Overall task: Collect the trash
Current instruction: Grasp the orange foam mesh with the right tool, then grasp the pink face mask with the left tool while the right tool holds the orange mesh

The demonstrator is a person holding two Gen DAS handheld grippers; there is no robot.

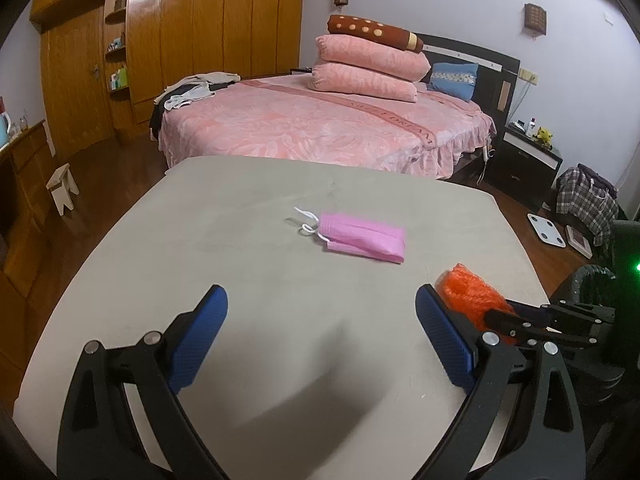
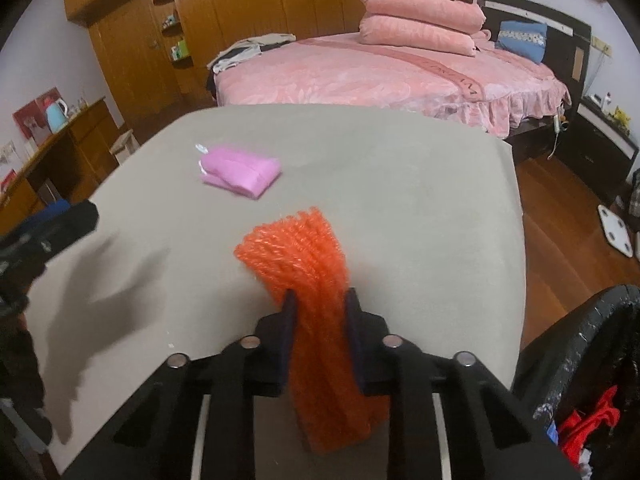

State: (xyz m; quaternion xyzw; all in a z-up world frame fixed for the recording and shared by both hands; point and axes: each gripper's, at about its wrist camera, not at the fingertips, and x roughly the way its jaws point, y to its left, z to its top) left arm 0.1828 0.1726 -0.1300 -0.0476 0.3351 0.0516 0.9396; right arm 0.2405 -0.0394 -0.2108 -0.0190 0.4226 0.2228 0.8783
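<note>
One pink mask (image 1: 362,239) nearby, black bin (image 2: 576,344) beside table (image 2: 400,184)

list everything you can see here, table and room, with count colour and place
table: 1, grey top, foreground
face mask: 1, pink with white loops, folded, mid-table
mesh net: 1, orange, near table edge, pinched in the right gripper
trash bin: 1, black liner, beside the table, red scraps inside
bed: 1, pink cover, behind the table
pillows: 2 pink stacked, brown dotted bolster on top, 1 blue beside
wardrobe: 1, brown wood, far wall
stool: 1, pale, on the floor
scale: 1, white, on the floor
kettle: 1, light blue, on the wooden sideboard
left gripper: blue pads, open, over the table
right gripper: shut on the mesh net
</note>
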